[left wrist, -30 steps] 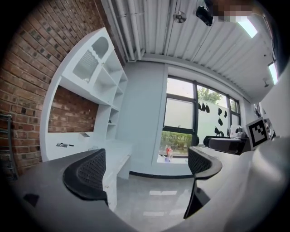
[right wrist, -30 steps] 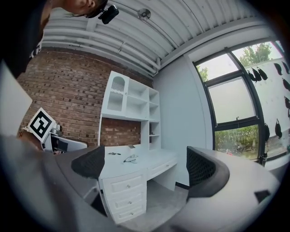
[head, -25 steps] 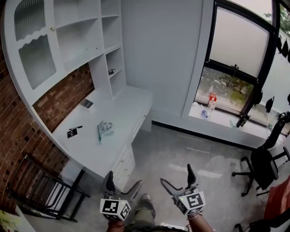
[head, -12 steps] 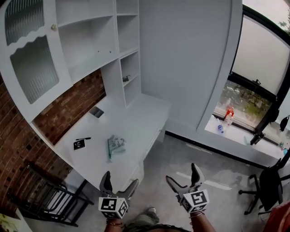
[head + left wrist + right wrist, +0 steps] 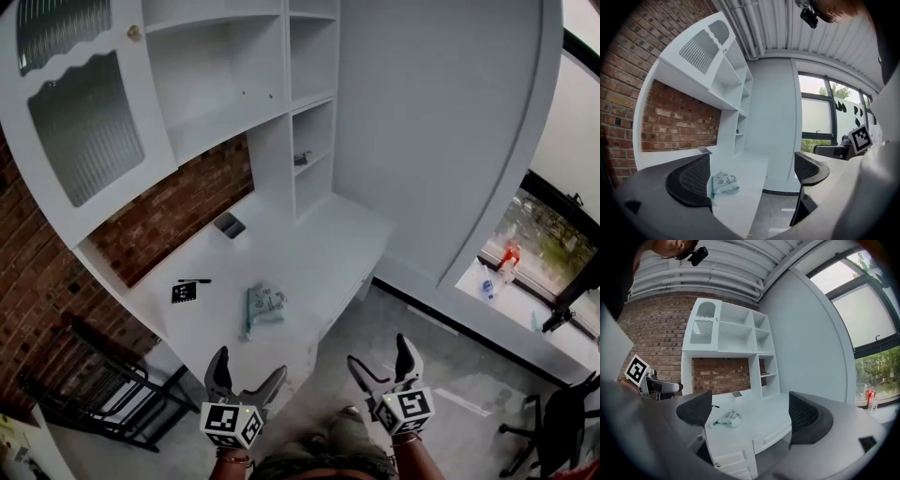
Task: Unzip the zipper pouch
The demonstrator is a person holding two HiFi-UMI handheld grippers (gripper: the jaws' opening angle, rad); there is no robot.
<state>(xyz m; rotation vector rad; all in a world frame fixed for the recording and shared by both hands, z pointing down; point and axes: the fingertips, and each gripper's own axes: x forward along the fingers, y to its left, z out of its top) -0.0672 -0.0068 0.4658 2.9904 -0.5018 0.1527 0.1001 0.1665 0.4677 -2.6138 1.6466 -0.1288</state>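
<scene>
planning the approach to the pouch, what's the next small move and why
Probably step closer and carry the grippers forward to the zipper pouch. It lies untouched on the white desk, well ahead of the left gripper and right gripper, both low over the floor. The left's jaws stand apart, the right's are closing a little; neither holds anything.

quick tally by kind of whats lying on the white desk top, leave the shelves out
zipper pouch: 1
black marker card: 1
thin dark stick: 1
small grey block: 1
total: 4
</scene>
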